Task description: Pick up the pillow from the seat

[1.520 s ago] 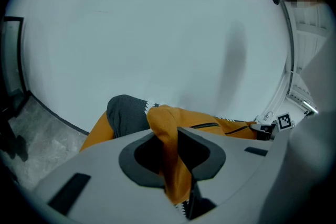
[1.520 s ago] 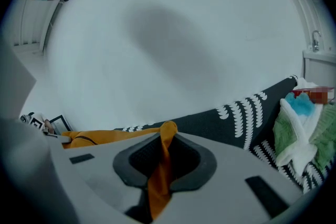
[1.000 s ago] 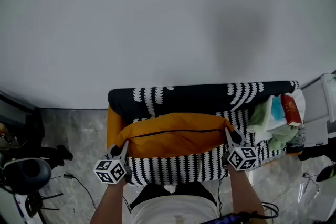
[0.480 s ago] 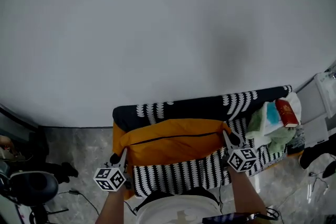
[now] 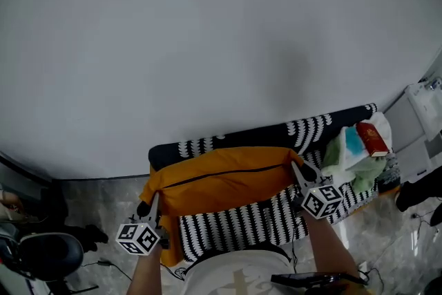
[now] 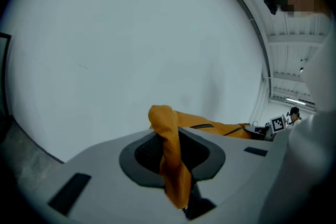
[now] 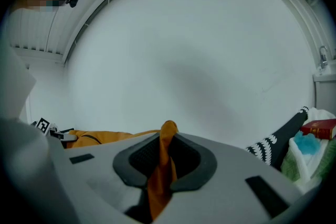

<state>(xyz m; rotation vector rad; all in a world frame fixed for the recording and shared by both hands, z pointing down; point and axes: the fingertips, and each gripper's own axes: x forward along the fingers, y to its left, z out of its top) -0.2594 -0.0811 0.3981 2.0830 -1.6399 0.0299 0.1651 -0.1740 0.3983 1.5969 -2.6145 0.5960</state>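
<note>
The orange cloth pillow (image 5: 221, 178) is soft and matt, its fine weave showing where it wrinkles, with a dark zip along one seam. The black-and-white patterned seat (image 5: 238, 226) below it is matt printed cloth. The left tongs (image 6: 169, 136) and right tongs (image 7: 167, 141) are smooth, matt grey plastic, and their pads (image 6: 147, 152) are dark and finely ribbed. The pale grey wall (image 5: 207, 45) across the upper frame is smooth and matt. At lower left, the mottled grey floor (image 5: 103, 200) looks like stone.
</note>
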